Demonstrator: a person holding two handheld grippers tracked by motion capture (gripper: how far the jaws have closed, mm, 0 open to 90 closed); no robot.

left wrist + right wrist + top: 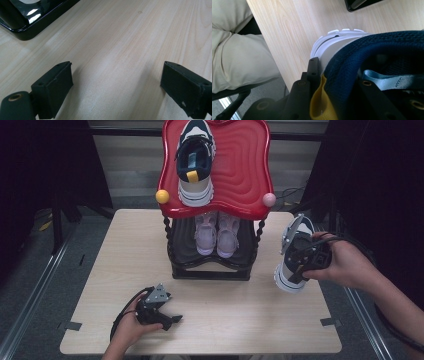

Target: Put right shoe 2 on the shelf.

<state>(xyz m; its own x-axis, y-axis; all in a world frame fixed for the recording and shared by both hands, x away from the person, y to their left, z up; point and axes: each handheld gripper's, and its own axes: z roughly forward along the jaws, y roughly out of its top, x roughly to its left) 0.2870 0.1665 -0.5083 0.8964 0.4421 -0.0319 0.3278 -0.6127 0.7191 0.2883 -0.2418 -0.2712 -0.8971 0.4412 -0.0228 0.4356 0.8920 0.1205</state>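
A navy and white sneaker (292,255) hangs tilted over the table's right side, heel toward the front. My right gripper (304,257) is shut on its heel collar; in the right gripper view one jaw is outside the heel and one inside the navy sneaker (372,50), beside a yellow pull tab (318,100). Its mate (196,162) lies on the red top shelf (245,175) of the shoe rack. A pink pair (217,234) sits on the black lower shelf (186,251). My left gripper (172,319) rests low at the front left, open, with bare wood between its jaws (117,85).
The wooden table (125,265) has bare room left of and in front of the rack. A yellow ball (162,196) and a pink ball (269,199) cap the rack posts. The rack's black base corner (25,22) lies ahead of my left gripper. A person's trouser leg (237,57) is by the table edge.
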